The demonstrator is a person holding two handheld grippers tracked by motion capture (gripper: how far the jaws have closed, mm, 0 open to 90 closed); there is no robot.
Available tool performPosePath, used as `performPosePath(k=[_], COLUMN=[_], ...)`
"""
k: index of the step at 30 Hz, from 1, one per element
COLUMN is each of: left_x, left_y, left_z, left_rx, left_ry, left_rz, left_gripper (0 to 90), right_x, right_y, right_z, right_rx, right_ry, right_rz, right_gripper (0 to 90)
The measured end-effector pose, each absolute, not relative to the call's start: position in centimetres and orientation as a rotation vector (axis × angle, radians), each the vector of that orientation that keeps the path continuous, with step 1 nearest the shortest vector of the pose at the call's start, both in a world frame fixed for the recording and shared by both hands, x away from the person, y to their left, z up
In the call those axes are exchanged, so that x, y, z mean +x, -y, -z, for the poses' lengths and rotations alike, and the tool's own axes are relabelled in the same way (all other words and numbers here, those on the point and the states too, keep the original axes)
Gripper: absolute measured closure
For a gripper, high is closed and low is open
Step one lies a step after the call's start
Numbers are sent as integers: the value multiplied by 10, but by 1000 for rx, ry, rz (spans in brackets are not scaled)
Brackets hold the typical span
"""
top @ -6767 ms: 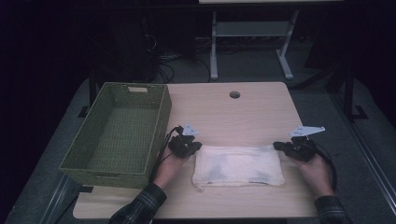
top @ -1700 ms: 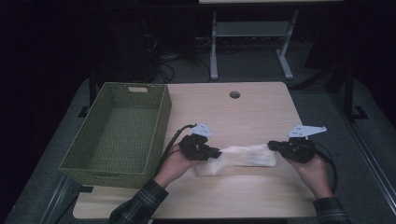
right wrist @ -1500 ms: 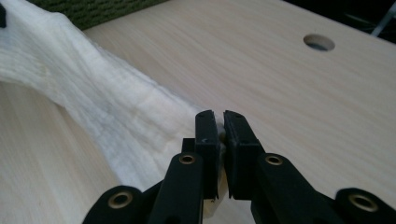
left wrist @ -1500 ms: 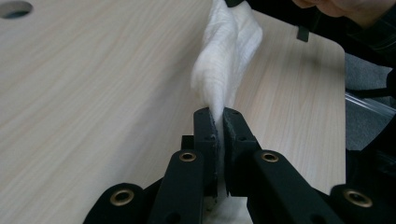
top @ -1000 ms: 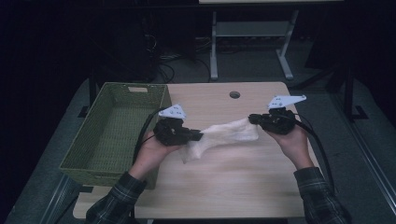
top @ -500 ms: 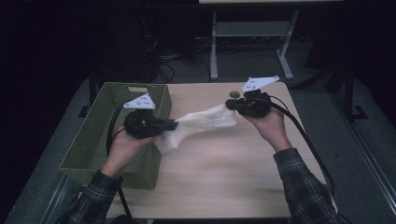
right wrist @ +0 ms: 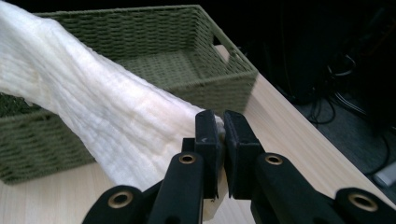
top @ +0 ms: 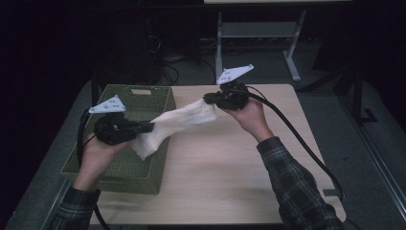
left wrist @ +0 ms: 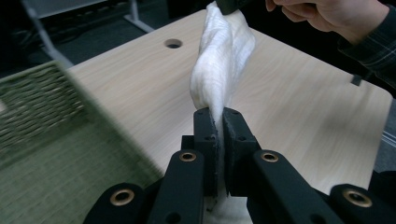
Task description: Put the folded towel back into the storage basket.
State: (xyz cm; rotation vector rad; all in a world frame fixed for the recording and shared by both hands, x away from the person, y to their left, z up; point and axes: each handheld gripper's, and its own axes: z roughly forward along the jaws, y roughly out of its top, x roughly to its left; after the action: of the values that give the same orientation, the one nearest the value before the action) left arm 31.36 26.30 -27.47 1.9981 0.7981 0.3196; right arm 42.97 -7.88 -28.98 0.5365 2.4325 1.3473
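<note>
Clamped on one end of a white cloth (top: 177, 120) by the left gripper (top: 143, 127), jaws pinched tight with fabric squeezed between the pads (left wrist: 232, 140) – the other end nipped the same way by the right gripper (top: 213, 99), a tuft of the weave caught between its closed jaws. Stretched in mid-air between the two tools, twisted into a loose rope, sloping down from the right gripper to the left, with a slack fold (top: 146, 146) hanging just below the left one. Directly beneath the left gripper, the open green woven basket (top: 139, 91); under the right one, bare wooden table (top: 230, 167). Judged to be a carry toward the basket, drop not yet made. Best done by bringing the right end across until the whole length hangs above the basket's opening, lowering both ends together, then releasing – not before the dangling fold has cleared the near rim, or part of the cloth may drape over the basket's wall onto the table
</note>
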Motion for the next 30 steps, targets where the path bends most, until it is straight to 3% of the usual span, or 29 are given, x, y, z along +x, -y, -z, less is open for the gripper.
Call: performPosePath(k=[16,30], left_x=[307,317], left_y=[-340,-385], left_z=[280,307], left_rx=[1973,2004], left_ry=[-922,-999], left_rz=[-394,-387], left_gripper=[853,853], right_x=[447,463], right_y=[-6,-58], right_z=[289,313], right_rx=[441,449], right_ry=[-2480,-2535], right_rz=[-1386,-1389], right_gripper=[847,847])
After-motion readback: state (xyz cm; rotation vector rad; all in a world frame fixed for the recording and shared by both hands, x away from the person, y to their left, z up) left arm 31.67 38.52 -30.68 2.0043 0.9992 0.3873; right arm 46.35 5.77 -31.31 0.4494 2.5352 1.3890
